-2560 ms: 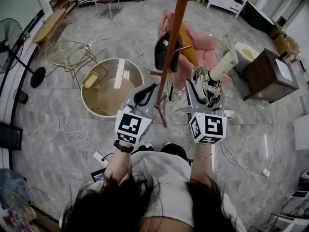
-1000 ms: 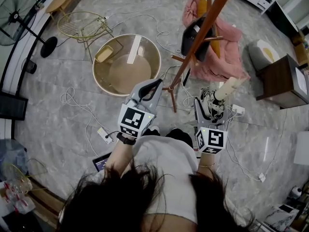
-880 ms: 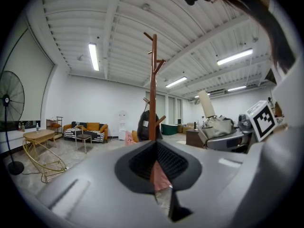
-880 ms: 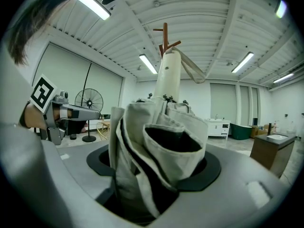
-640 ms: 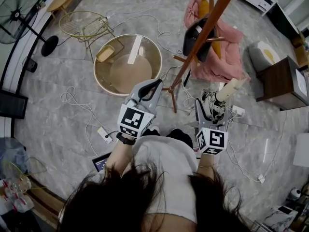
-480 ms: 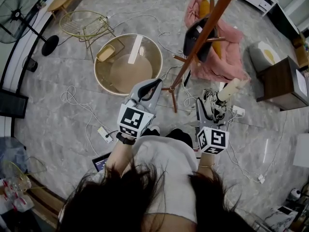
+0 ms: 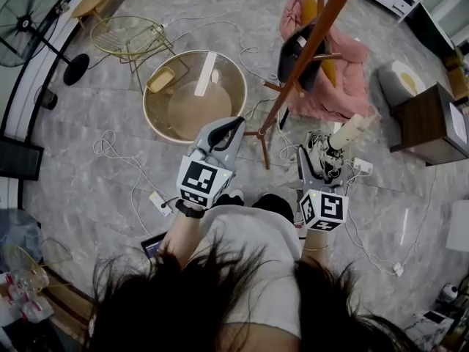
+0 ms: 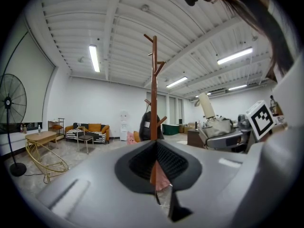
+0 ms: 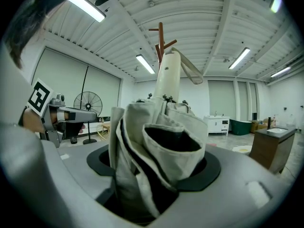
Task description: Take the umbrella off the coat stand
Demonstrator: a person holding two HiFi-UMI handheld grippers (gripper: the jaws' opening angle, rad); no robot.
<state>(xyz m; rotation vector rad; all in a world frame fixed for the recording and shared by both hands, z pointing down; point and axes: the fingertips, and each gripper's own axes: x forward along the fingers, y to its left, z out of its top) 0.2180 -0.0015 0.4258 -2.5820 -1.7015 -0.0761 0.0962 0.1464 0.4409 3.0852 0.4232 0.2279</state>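
The folded beige umbrella (image 7: 322, 155), its cream handle (image 7: 349, 130) pointing away from me, is off the coat stand and sits between the jaws of my right gripper (image 7: 320, 166), which is shut on its bunched cloth. In the right gripper view the umbrella (image 9: 156, 141) fills the jaws and its handle (image 9: 168, 80) rises ahead. The brown wooden coat stand (image 7: 300, 64) stands in front of me with a black bag (image 7: 293, 56) hanging on it. My left gripper (image 7: 229, 128) is held level toward the coat stand (image 8: 154, 89), jaws together and empty.
A round glass table (image 7: 155, 116) and a wire chair (image 7: 128, 35) lie to the left. Pink cloth (image 7: 344, 53) lies behind the stand. A dark cabinet (image 7: 429, 119) is at the right, a fan (image 7: 29, 13) at the far left. Cables and a power strip (image 7: 157, 200) cross the floor.
Since the oldest frame both grippers and the umbrella have drawn back from the coat stand. Over the last second nothing has visibly moved.
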